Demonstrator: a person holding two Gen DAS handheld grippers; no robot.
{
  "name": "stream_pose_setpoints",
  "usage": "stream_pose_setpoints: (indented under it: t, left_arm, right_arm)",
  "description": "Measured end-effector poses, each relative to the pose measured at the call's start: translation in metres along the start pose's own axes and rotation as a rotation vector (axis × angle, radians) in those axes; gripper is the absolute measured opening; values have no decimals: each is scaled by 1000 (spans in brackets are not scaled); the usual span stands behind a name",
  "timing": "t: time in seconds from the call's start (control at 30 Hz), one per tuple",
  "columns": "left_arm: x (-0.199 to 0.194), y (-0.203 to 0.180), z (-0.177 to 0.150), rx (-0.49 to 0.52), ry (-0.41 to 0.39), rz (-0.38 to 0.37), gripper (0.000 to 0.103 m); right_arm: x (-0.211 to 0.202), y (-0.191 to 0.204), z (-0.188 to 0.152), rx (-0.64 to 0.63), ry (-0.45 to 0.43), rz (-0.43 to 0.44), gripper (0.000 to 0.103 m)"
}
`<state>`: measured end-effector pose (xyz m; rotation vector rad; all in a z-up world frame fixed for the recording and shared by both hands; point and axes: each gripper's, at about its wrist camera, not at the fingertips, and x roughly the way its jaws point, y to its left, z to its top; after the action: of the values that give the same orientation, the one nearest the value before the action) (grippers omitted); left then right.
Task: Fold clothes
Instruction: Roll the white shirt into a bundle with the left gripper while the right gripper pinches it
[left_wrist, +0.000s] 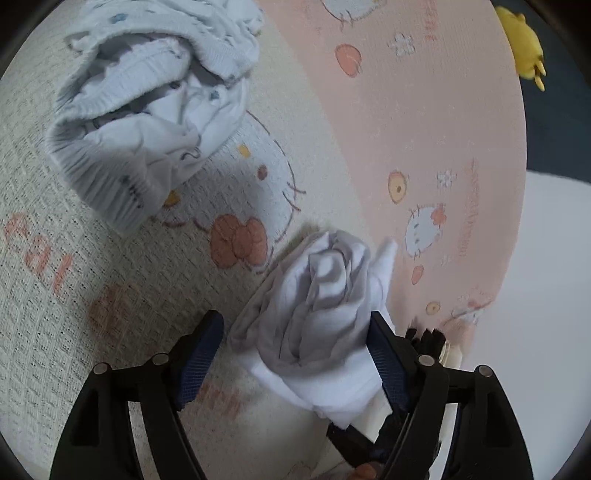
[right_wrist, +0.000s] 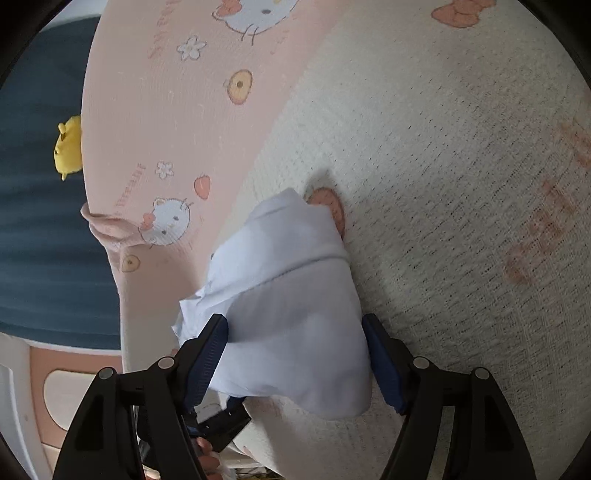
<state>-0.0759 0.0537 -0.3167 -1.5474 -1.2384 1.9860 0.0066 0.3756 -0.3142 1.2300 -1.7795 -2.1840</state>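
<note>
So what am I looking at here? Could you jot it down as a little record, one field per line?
surface: cream and pink cartoon-cat blanket
between left gripper's fingers: bunched white and grey cloth
left gripper: open, fingers either side of the cloth
between right gripper's fingers: pale cloth bundle
right gripper: open, fingers flank the bundle; contact unclear
elsewhere: crumpled white dotted garment, lying apart
beyond blanket edge: yellow soft toy
folding: nothing looks neatly folded yet

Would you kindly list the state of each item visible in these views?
white garment: bunched, lying between the open left gripper fingers
patterned garment: crumpled, unfolded, apart on the blanket
right gripper: open around the white cloth
yellow plush toy: beyond the blanket's edge
</note>
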Motion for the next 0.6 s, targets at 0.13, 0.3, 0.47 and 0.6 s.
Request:
stream_pose_setpoints:
  t: [0.13, 0.3, 0.47, 0.6]
  left_arm:
    - [4, -5, 0, 32, 13, 21, 77]
    - [9, -10, 6, 44, 4, 29, 77]
    - [19, -26, 8, 171, -6, 114, 77]
    - [26, -31, -4, 197, 25, 56, 73]
  right_arm:
    - [-1, -6, 1, 57, -5, 26, 73]
    - [0, -11, 2, 119, -21, 48, 74]
    - [10, -9, 9, 146, -29, 43, 78]
    - [16, 0, 11, 122, -43, 23, 75]
